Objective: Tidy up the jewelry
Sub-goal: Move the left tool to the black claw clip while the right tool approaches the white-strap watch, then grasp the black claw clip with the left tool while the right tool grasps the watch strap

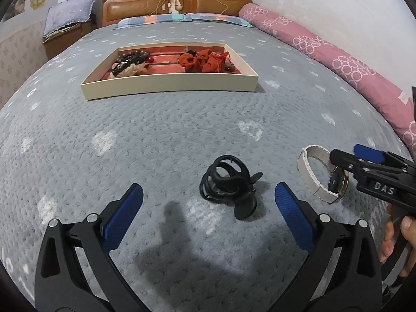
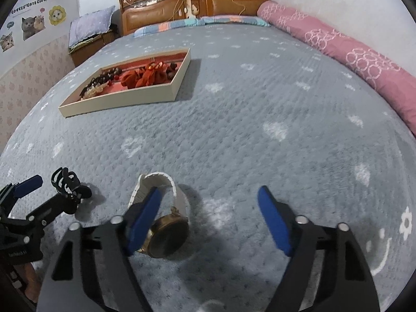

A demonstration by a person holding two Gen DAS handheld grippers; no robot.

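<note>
A black hair claw clip point(image 1: 230, 182) lies on the grey bedspread just ahead of my open left gripper point(image 1: 208, 197), between its blue pads. A watch with a white strap and gold case point(image 1: 325, 174) lies to its right. My right gripper point(image 2: 208, 202) is open; its left finger point(image 2: 145, 215) sits over the watch point(image 2: 166, 231), with the strap loop point(image 2: 156, 182) around the fingertip. The right gripper also shows in the left wrist view point(image 1: 364, 161). A cream tray point(image 1: 169, 84) with a red lining holds beads, a red scrunchie point(image 1: 202, 61) and other pieces.
The tray stands farther up the bed point(image 2: 122, 101). A rolled pink quilt point(image 1: 338, 59) runs along the right edge by the wall. A wooden headboard point(image 1: 176, 2) and a nightstand with a pillow point(image 1: 67, 26) are at the far end.
</note>
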